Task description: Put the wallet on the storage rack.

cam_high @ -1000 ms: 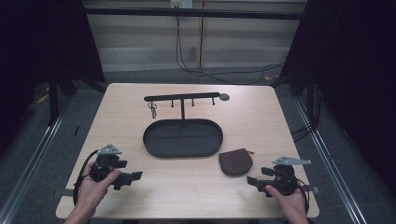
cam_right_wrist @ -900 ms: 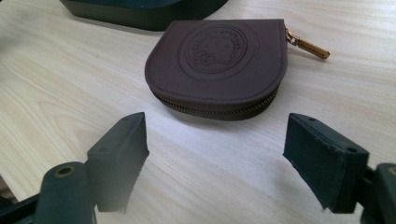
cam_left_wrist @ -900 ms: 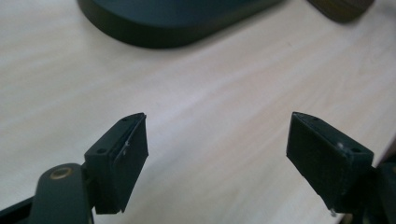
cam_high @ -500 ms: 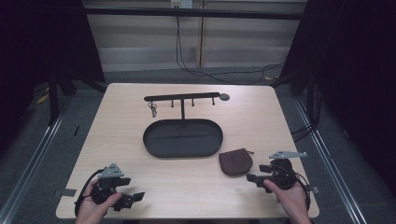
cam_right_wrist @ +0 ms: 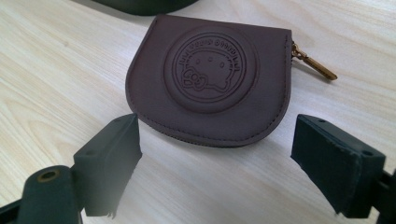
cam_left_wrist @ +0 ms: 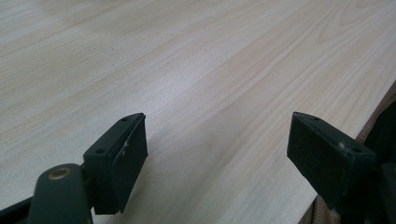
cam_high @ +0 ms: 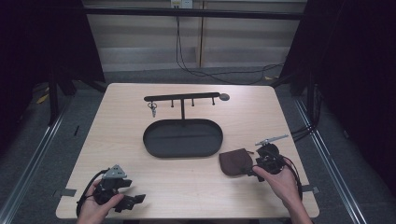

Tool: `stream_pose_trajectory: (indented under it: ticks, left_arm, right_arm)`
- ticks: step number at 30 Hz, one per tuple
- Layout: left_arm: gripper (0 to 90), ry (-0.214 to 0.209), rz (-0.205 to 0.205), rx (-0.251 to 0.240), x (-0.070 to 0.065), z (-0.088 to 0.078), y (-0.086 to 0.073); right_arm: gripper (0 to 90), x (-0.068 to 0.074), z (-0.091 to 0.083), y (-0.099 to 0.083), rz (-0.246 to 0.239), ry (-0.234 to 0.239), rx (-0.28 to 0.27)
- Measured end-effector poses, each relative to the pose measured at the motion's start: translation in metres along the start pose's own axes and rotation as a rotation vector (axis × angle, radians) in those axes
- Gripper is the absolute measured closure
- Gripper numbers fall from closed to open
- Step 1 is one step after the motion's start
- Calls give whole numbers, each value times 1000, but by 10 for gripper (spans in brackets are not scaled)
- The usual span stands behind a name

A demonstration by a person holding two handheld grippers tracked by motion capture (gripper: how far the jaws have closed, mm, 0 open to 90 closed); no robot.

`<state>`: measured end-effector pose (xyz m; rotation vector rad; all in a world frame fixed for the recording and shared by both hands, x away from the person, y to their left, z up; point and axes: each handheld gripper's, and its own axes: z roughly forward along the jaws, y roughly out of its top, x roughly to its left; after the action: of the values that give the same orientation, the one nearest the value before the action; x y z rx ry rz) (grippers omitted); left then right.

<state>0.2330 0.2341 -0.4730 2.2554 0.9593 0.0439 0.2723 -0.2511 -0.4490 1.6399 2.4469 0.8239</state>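
A brown half-round coin pouch with an embossed round emblem lies flat on the wooden table, right of the black oval tray. My right gripper sits at the pouch's right edge. In the right gripper view the pouch lies just ahead of the right gripper, whose jaws have just been opening and now stand wide with nothing between them. The pouch's brass zipper pull points right. My left gripper rests near the table's front left edge. In the left gripper view the left gripper is open over bare wood.
Behind the tray stands a black bar rack with small hooks, and a key hangs from its left end. The table's front edge runs close under both hands. Dark floor and cables lie beyond the table.
My right gripper has moved away from the front edge and left, up to the pouch. My left gripper drew back toward the front edge, then stayed still.
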Motion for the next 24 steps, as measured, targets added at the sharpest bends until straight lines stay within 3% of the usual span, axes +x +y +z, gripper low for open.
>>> stream_pose_trajectory:
  ticks: [6, 13, 24]
  left_arm:
    - [201, -5, -2, 3, 1, 1, 0]
    - [201, -11, -5, 4, 1, 2, 0]
    - [201, -10, -6, 5, 1, 2, 0]
  right_arm:
    - [152, 0, 7, 18, -21, -16, 96]
    - [155, -4, 18, 32, -11, -24, 186]
    - [180, -12, 30, 50, -27, -28, 287]
